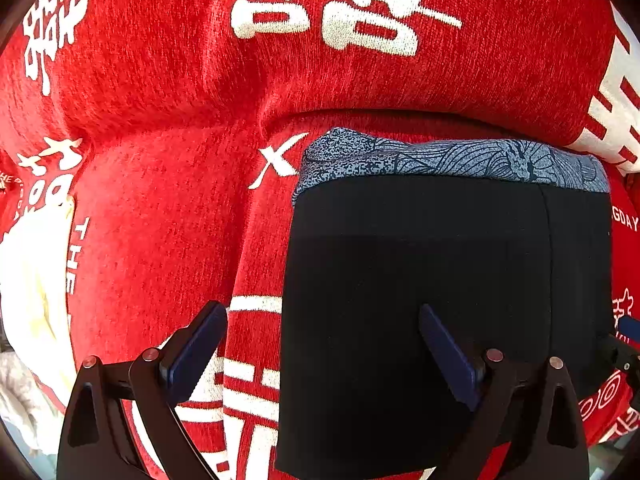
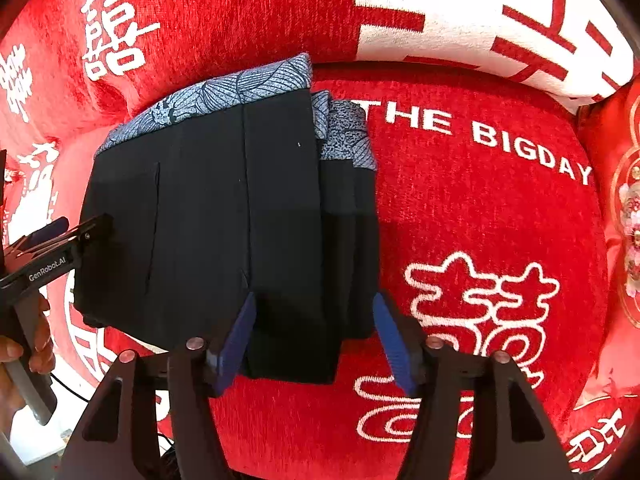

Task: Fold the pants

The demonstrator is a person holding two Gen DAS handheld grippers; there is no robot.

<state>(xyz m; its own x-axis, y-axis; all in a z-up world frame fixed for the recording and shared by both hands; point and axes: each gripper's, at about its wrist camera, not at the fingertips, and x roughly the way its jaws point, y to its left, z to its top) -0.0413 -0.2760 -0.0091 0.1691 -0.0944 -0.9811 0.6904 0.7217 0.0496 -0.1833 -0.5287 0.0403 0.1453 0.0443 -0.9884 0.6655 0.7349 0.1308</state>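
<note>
The black pants [image 1: 440, 280] lie folded into a compact stack on the red sofa seat, with a blue-grey patterned waistband [image 1: 460, 158] at the far edge. In the right wrist view the pants [image 2: 224, 216] show as layered folds. My left gripper [image 1: 324, 320] is open, its right finger over the stack's near left part and its left finger over the red cover. It also shows at the stack's left edge in the right wrist view [image 2: 60, 236]. My right gripper [image 2: 316, 312] is open, its fingers either side of the stack's near right corner.
The red sofa cover [image 2: 480, 208] with white characters and "THE BIGDAY" lettering lies under the pants. The red backrest cushion [image 1: 320, 60] rises behind the stack. A cream cloth [image 1: 32, 280] lies at the left. A decorated red cushion [image 2: 624, 220] stands at the right.
</note>
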